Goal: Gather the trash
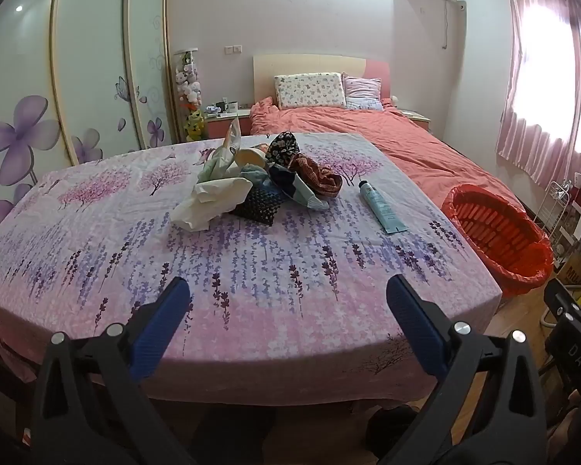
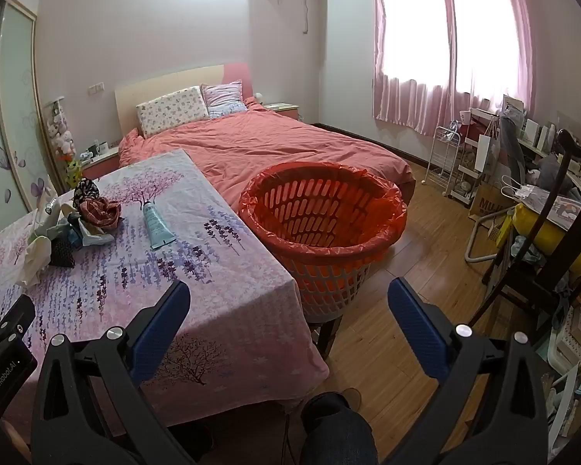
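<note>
Left wrist: trash pile (image 1: 251, 186) well beyond wide-apart jaws.

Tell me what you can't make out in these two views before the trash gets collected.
- Pile on the table, both views: items overlap, so the lower ones stay unidentified.
- Tube, both views: label too small to read.
- Basket, left wrist view: bottom hidden by its near wall.
- Right gripper, left wrist view: mostly cut off by the right edge.

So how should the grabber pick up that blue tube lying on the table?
Probably across the tube's round middle, coming down from above with the right gripper, jaws wide open. It lies flat and alone on the tablecloth, beside the pile, so its long sides are free. The flat crimped end looks harder to pinch.
</note>
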Tool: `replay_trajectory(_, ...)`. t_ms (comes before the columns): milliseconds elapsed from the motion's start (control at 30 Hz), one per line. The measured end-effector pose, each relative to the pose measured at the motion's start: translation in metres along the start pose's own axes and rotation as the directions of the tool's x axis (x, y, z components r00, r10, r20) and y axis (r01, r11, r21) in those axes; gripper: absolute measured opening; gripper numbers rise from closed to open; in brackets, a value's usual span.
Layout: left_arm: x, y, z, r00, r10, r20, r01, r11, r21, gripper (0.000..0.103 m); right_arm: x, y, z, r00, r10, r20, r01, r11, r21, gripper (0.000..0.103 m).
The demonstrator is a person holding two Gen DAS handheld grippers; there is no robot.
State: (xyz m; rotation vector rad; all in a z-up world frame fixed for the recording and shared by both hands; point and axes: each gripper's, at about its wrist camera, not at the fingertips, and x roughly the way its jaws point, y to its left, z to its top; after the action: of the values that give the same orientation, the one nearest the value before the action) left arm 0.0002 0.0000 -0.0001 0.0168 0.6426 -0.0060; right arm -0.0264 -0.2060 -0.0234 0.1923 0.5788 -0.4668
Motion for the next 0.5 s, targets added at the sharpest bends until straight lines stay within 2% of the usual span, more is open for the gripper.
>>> replay_trajectory(500,-0.0001,0.0000,0.0000,1.000,0.000,0.002,0.000,1.000,0.000,0.099,0.0008,0.0006,0.0006,1.000,0.000,0.000,0.000,1.000,-0.002,0.101)
